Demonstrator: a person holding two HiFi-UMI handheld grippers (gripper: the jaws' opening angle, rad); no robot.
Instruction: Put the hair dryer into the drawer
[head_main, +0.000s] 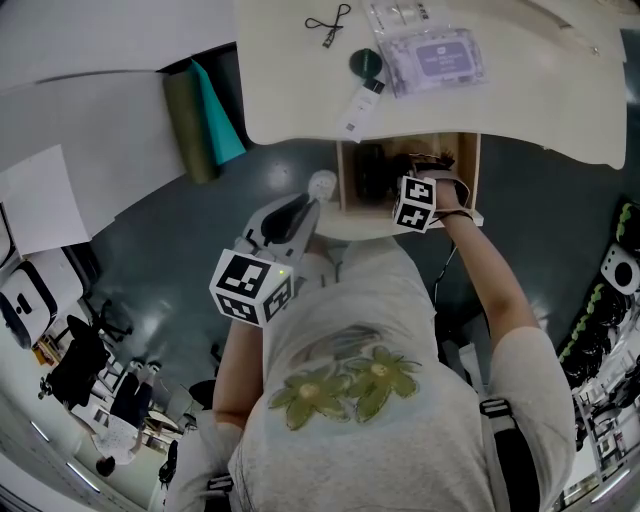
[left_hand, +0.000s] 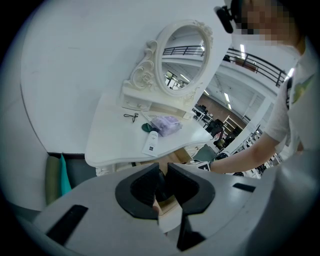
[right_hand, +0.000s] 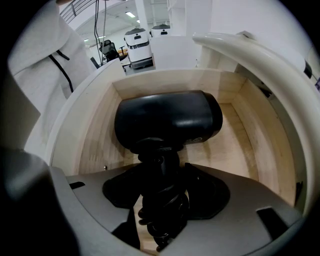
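The black hair dryer (right_hand: 170, 120) hangs inside the open wooden drawer (right_hand: 250, 130), body across, its handle wrapped in coiled black cord. My right gripper (right_hand: 161, 165) is shut on that handle. In the head view the right gripper (head_main: 432, 192) reaches over the drawer (head_main: 472, 160) under the white dressing table (head_main: 290, 90), and the dryer (head_main: 375, 170) shows as a dark shape inside. My left gripper (head_main: 290, 222) is held back to the left of the drawer. Its jaws (left_hand: 162, 172) stand together, with nothing between them.
On the tabletop lie a white tube (head_main: 362, 105), a purple pouch (head_main: 437, 58), a dark round lid (head_main: 366, 62) and a small black tool (head_main: 328, 24). An ornate white mirror (left_hand: 182, 60) stands at its back. Green and teal rolls (head_main: 205, 120) lean left of the table.
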